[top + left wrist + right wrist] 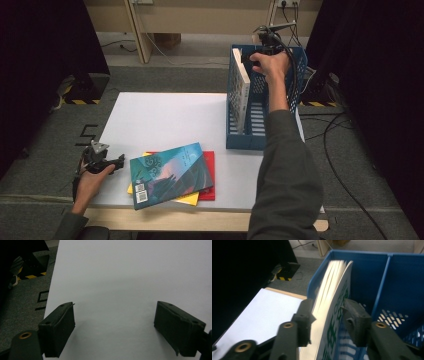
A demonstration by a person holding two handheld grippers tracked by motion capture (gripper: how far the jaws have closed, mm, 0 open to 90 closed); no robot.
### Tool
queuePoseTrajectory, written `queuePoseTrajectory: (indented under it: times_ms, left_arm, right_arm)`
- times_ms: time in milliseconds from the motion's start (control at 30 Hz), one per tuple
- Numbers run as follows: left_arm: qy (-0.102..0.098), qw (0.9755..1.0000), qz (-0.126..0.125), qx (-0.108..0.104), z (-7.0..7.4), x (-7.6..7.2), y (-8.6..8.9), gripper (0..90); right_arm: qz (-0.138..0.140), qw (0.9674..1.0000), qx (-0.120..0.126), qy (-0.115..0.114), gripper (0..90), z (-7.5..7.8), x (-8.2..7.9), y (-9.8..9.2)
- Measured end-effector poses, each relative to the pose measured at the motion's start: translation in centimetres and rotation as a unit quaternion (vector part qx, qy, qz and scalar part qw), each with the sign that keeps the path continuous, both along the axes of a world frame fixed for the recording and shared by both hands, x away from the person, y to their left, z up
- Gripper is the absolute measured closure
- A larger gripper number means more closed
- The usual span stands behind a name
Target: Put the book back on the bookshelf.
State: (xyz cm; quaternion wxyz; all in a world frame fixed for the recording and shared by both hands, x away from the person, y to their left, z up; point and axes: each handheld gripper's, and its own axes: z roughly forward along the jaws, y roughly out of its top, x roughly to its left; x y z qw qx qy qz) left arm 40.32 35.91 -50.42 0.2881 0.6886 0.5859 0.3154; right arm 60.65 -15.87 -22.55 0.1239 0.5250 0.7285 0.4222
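left gripper [117,163]: jaws spread wide over bare white table [165,120], nothing between them
stack: teal book [170,175] lies on red and yellow ones at near edge
right gripper [327,315]: jaws loosened around the white book [242,90], not pressing
white book: upright in blue crate [260,135], green lettering, against left wall; right compartment free

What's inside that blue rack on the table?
A white book stands upright in the blue rack's left slot, between the jaws of the right gripper. The other slot looks empty where visible; the person's arm covers part of it.
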Motion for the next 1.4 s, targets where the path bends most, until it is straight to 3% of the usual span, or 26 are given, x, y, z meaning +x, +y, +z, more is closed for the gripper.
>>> queuePoseTrajectory:
  times_ms: [100,167,300,367,467,567,600,833,933,1233,1400]
  left_arm:
    - [0.0,1.0,0.0,-0.001,0.0,0.0,0.0,15.8]
    - [0.0,1.0,0.0,-0.003,0.0,0.0,0.0,15.7]
    - [-0.001,1.0,0.0,-0.003,0.0,0.0,0.1,15.7]
    - [0.001,1.0,0.001,-0.005,0.0,0.0,0.1,15.7]
    - [0.001,1.0,0.0,-0.005,0.0,0.0,0.1,15.7]
    - [-0.001,1.0,0.001,-0.004,0.0,0.0,0.1,15.5]
    - [-0.001,1.0,0.001,-0.003,-0.1,0.0,0.1,15.6]
    - [0.001,1.0,0.0,-0.006,0.0,0.1,0.1,15.6]
    - [0.001,1.0,0.001,-0.007,0.0,0.1,0.1,15.6]
    - [0.001,1.0,0.001,-0.007,0.0,0.1,0.1,15.4]
    - [0.002,0.9999,0.001,-0.01,-0.1,0.1,0.2,15.4]
  right_arm:
    - [0.022,0.9997,0.003,0.005,53.6,-0.3,-1.0,-0.5]
    - [0.047,0.9987,0.018,-0.005,51.0,-0.8,-2.6,-1.2]
    - [0.062,0.998,0.014,-0.008,47.1,-1.2,-4.1,-1.6]
    - [0.079,0.9966,0.022,-0.006,43.7,-1.8,-5.4,-1.7]
    - [0.089,0.9955,0.031,-0.01,43.0,-2.4,-6.1,-1.6]
    - [0.094,0.9955,0.005,-0.011,42.8,-3.3,-6.8,-1.0]
    - [0.094,0.9955,-0.004,-0.009,43.6,-3.9,-6.9,-0.8]
    - [0.097,0.9953,-0.005,0.001,52.1,-5.7,-6.7,-0.5]
    - [0.093,0.9956,0.004,-0.006,62.1,-6.5,-6.5,-0.3]
    - [0.082,0.9961,0.034,-0.005,60.2,-6.9,-5.4,2.2]
    - [0.087,0.9961,0.01,-0.012,58.5,-6.9,-5.3,3.2]
